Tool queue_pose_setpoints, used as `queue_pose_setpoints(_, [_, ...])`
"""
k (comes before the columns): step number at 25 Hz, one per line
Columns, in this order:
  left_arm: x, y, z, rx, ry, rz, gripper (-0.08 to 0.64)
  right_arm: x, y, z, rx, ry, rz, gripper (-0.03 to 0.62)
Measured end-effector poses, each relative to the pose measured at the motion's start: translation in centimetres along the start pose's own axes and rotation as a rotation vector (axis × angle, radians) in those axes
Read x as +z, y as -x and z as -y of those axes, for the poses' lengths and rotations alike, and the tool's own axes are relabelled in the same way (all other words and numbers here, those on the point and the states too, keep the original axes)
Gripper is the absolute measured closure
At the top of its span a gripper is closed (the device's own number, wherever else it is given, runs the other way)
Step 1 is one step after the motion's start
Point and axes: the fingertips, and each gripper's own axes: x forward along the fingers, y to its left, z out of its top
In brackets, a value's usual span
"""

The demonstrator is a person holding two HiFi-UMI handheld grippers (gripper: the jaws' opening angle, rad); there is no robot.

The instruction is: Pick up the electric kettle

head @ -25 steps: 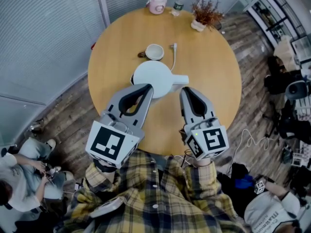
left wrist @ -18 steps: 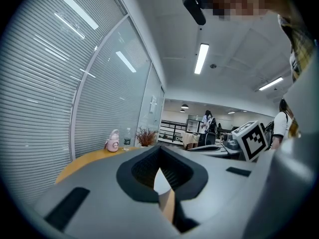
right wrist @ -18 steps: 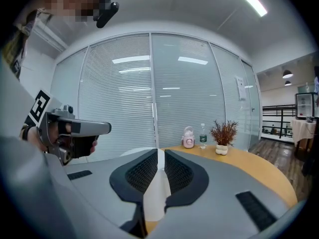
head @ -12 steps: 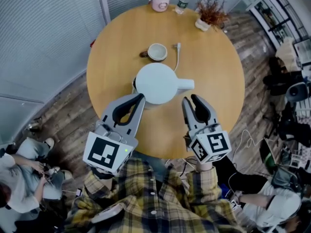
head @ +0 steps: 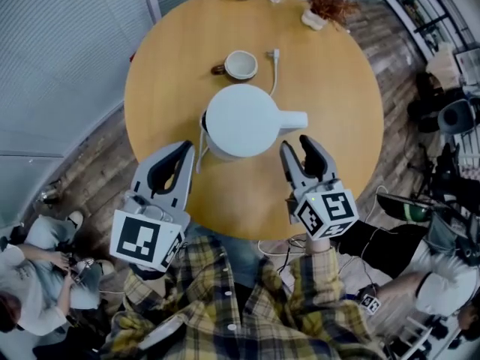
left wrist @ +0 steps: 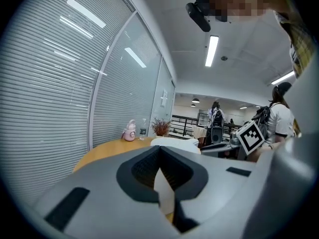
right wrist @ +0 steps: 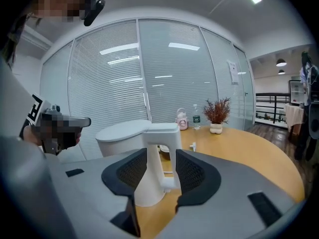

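Office meeting area: blind-covered glass partitions, round wooden desk, ceiling strip lights, seated people, wood floor.

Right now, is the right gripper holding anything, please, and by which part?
Nothing: the right gripper, its jaws just opening and empty, sits short of the electric kettle handle.

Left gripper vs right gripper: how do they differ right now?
Left gripper jaws are together; right gripper jaws stand apart, having just been opening. The handle lines up in the right gripper's gap, ungripped; the left gripper has nothing between its jaws. Neither holds the kettle.
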Motion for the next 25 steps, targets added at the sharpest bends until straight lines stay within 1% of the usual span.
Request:
queue_pose_setpoints(4, [-2.0, -0.6, -0.5, 0.003, 0.019, -0.027, 0.558, -1.2, -1.3, 0.8, -0.017, 0.004, 0.009, 0.397])
queue_pose_setpoints(7, [-2.9, -1.3, -0.4, 0.000, 0.021, -0.042, 0.558, -1.2, -2.0, 1.7, -0.035, 0.007, 0.029, 0.394])
queue_pose_setpoints(11, [-4.2, -2.2, -0.8, 0.001, 0.047, -0.064, 0.558, -1.3, -3.0, 2.7, -0.055, 0.005, 0.053, 0.394])
queue_pose_setpoints(18, [-5.8, -2.8, -2.3, 0.016, 0.060, -0.081, 0.558, -2.2, -4.3, 2.9, -0.045, 0.007, 0.035, 0.394])
queue_pose_setpoints(25, [-7.0, -3.2, -2.7, 0.034, 0.067, -0.087, 0.558, -3.1, -5.1, 3.4, -0.042, 0.008, 0.036, 0.396])
